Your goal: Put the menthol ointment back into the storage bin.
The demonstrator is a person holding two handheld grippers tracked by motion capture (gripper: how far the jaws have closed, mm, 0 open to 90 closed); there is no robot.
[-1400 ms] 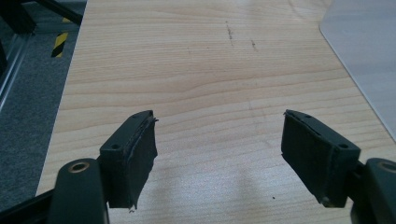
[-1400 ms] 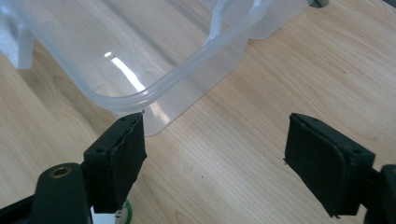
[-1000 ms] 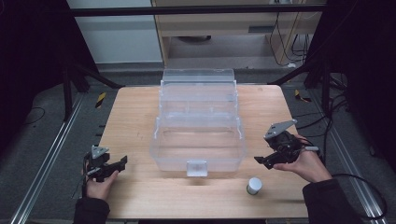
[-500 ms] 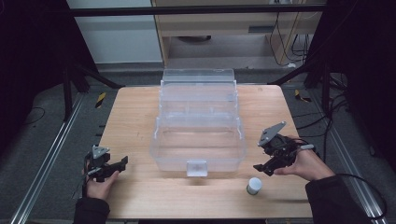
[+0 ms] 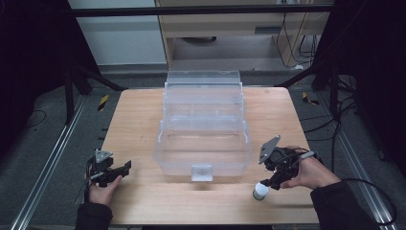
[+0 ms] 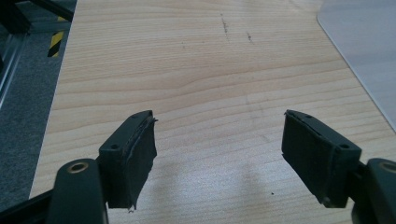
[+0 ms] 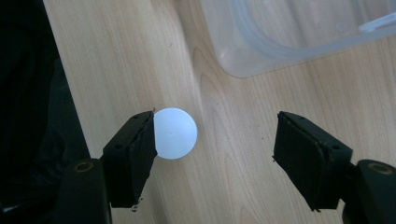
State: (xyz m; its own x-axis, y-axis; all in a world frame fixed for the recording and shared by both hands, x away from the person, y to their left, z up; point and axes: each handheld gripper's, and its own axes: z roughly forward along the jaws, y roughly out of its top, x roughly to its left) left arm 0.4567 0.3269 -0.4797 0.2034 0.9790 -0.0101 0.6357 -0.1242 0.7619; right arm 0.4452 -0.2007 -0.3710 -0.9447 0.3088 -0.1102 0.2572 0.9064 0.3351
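Right gripper (image 7: pixel 212 140) has been closing around the small white ball (image 7: pixel 174 133) near the bench's (image 5: pixel 143 105) front edge, one pad touching it, the other apart; left gripper (image 6: pixel 219 149) rests open on bare wood

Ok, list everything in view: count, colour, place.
Table: one, light wood, centre.
Bin: one, clear plastic, stepped tiers, mid-table.
Ball: one, white, on the table near the front right edge, touching one jaw of the right gripper, clear of the other.
Frame bars: black, around the table.
Left hand-held gripper: one, black, open, front left, nothing between its jaws.
Right hand-held gripper: one, black, open, jaws just closing around the ball.
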